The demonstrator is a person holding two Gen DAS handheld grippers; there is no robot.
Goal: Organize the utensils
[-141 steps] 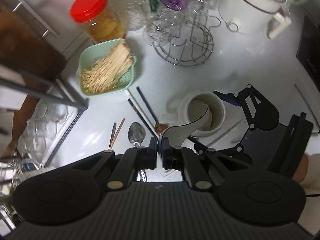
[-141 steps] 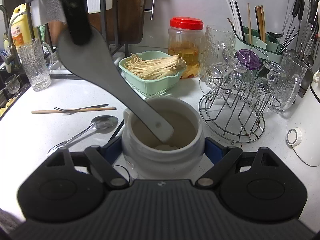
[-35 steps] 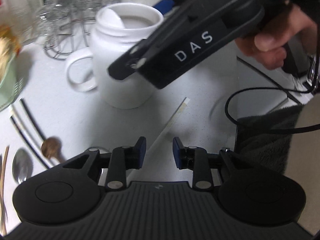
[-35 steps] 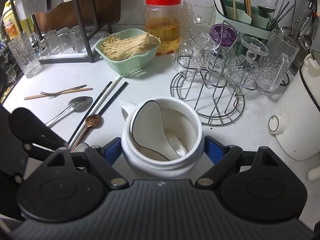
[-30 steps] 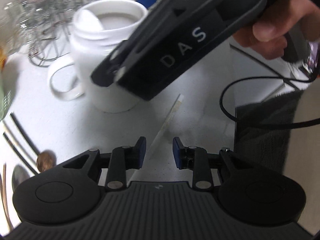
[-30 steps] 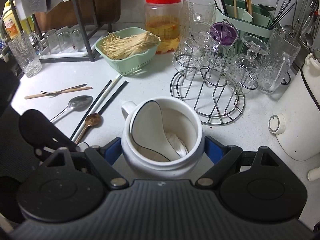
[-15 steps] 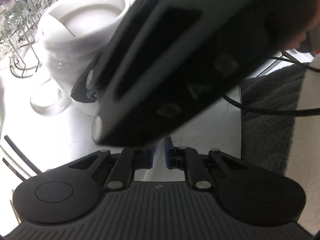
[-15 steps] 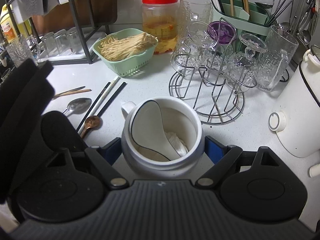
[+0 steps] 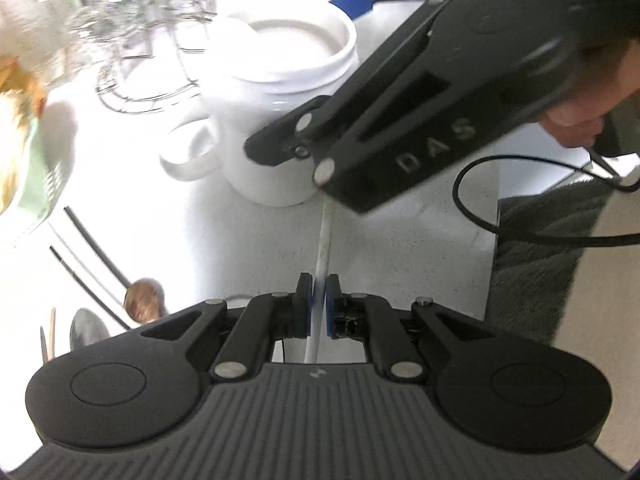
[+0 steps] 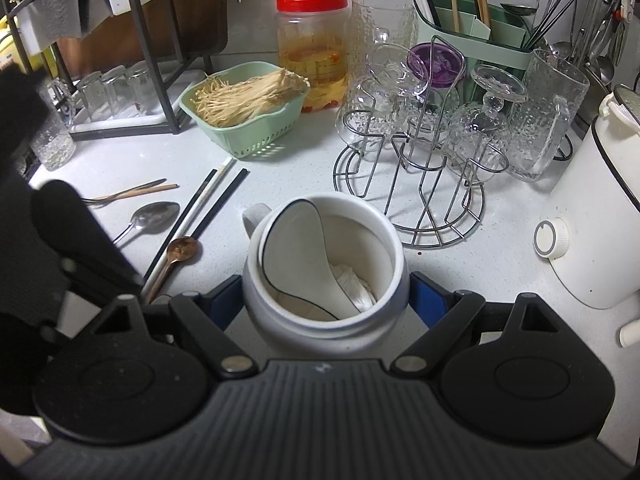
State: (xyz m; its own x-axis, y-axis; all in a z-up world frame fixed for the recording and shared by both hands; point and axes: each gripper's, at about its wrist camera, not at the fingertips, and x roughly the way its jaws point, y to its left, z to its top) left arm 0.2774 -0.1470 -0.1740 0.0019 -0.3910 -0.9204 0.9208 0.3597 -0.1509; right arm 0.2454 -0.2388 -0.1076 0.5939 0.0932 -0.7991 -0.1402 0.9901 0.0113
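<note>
My left gripper (image 9: pixel 318 306) points down at the counter, its jaws closing, and the blue pads pinch one end of a white chopstick (image 9: pixel 325 236). The far end of that chopstick runs under the right gripper's black arm. My right gripper (image 10: pixel 326 300) is shut on a white ceramic jar (image 10: pixel 320 334), one pad on each side of it. A white paddle (image 10: pixel 294 248) leans inside the jar. On the counter to the left lie black chopsticks (image 10: pixel 226 194), another white chopstick (image 10: pixel 202 206), a copper spoon (image 10: pixel 178 254), a steel spoon (image 10: pixel 154 216) and a fork (image 10: pixel 128 192).
A green basket (image 10: pixel 256 140) of pale strands, a red-lidded jar (image 10: pixel 312 48) and a wire rack of glasses (image 10: pixel 420 152) stand behind. A green utensil holder (image 10: pixel 476 40) is at the back, a white cooker (image 10: pixel 596 216) right. A grey towel (image 9: pixel 540 264) and black cable (image 9: pixel 496 220) lie near the counter's edge.
The left gripper's jaws have come together on the white chopstick that lay in front of them. The right gripper and the jar have stayed where they were.
</note>
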